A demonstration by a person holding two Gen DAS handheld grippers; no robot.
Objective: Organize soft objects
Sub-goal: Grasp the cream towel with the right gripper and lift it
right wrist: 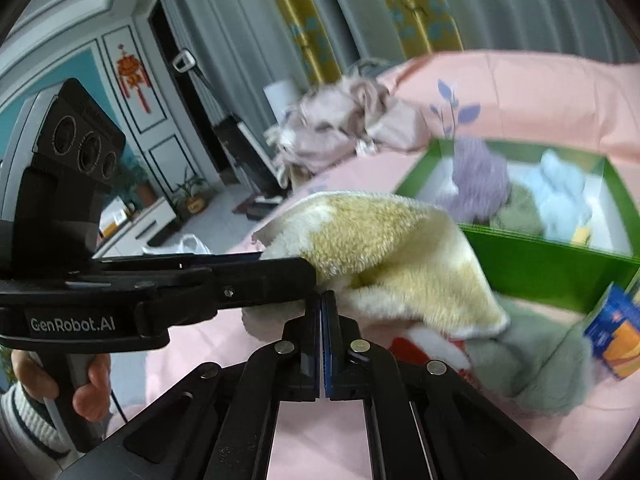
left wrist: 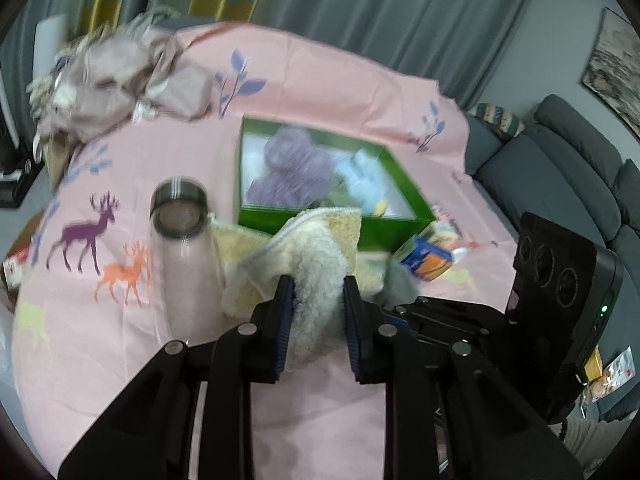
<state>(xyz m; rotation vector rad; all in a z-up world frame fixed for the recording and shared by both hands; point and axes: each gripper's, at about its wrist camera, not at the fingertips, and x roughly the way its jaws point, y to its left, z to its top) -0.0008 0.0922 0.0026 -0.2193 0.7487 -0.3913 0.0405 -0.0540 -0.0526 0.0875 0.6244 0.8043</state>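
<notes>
left gripper (left wrist: 318, 288) gripping fleece cloth (left wrist: 316, 256) | pink deer-print sheet (left wrist: 120, 340) | grey curtains (left wrist: 380, 12)

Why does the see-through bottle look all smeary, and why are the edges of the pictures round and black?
Left wrist view: the clear bottle and the green box smear from motion blur, while the left gripper, shut on the fluffy yellow towel, stays sharp. Right wrist view: the same blur on the towel. Both views: a fisheye lens bends straight lines and leaves dark round corners.

Cream-yellow fleecy cloth (left wrist: 320, 256), lifted, before green box (left wrist: 404, 228)
</notes>
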